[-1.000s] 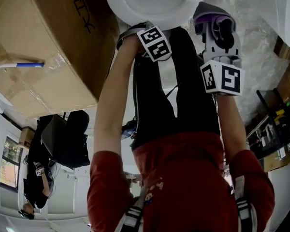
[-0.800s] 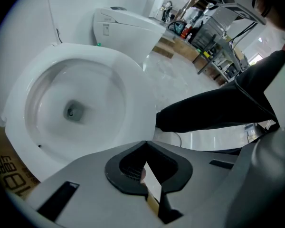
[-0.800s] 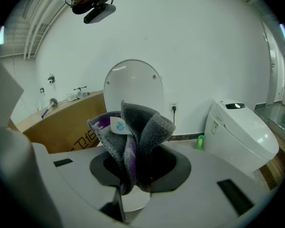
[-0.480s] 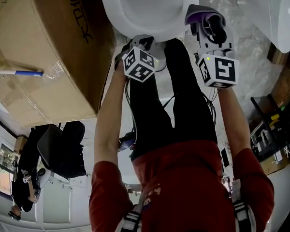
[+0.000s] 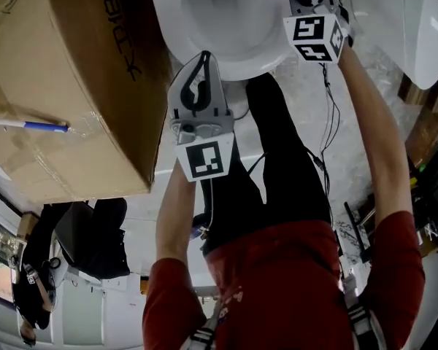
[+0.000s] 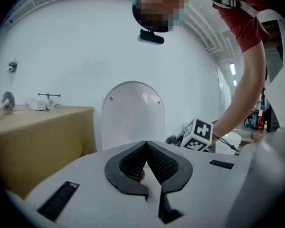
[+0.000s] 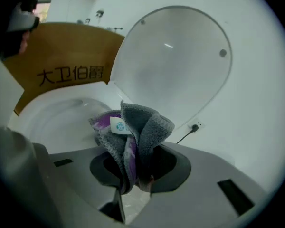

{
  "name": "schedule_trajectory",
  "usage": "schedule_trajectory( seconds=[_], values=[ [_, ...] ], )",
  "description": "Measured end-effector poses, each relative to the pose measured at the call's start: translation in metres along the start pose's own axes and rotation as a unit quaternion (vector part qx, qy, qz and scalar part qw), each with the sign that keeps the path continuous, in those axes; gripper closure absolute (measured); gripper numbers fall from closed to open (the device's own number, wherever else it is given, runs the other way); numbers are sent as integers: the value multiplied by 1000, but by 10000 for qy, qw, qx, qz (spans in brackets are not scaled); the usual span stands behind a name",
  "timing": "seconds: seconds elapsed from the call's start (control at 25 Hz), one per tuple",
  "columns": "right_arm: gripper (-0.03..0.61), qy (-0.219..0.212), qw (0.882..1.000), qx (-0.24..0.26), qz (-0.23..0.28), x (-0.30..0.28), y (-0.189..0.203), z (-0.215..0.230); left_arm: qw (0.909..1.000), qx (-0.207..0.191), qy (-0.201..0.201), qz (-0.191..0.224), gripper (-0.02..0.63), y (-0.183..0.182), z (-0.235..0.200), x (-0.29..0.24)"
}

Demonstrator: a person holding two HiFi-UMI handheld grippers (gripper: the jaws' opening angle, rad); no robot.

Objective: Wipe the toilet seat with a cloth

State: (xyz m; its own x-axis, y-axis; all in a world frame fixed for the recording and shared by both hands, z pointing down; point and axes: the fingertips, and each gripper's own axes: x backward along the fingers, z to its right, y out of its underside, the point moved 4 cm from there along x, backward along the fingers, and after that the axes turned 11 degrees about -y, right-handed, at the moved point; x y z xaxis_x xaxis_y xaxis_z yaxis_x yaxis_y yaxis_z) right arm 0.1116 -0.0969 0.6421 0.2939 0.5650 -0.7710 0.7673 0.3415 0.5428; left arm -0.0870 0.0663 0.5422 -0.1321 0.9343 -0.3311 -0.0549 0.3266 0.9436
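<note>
Head view steeply downward, all sharing toilet [image 5: 242, 58]

Four black Chinese characters, 大卫伯爵, run in a row across the brown face of the cardboard box [image 7: 61, 46] in the right gripper view. In the head view the same box [image 5: 66, 93] shows dark block lettering on the side that faces the toilet. It is seen turned and is cut off by the picture's top edge, so it cannot be read for certain. The grey and purple cloth [image 7: 142, 127] carries a small white tag [image 7: 118, 126] with a round blue logo, and any print on it is too small to read. One marker cube [image 5: 206, 159] at the middle of the head view and another [image 5: 315, 36] at upper right bear black-and-white square patterns, not letters.
</note>
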Motion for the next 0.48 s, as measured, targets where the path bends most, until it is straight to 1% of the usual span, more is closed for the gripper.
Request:
schedule_trajectory(
  seconds=[0.12, 0.24, 0.36, 0.48],
  values=[
    [482, 15, 9951, 909, -390, -38, -7, 15, 9998, 88, -9, 164, 600, -7, 1, -6],
    [482, -17, 9865, 1518, -619, -67, -16, 25, 9998, 128, 69, 105, 600, -5, 7, -10],
    [482, -125, 9771, 1898, -948, -91, -16, 27, 10000, 50, 41, 31, 600, -1, 11, -12],
    [483, -317, 9701, 2103, -1173, -104, -13, 26, 10000, -47, -6, 57, 600, 0, 12, -15]
  ],
)
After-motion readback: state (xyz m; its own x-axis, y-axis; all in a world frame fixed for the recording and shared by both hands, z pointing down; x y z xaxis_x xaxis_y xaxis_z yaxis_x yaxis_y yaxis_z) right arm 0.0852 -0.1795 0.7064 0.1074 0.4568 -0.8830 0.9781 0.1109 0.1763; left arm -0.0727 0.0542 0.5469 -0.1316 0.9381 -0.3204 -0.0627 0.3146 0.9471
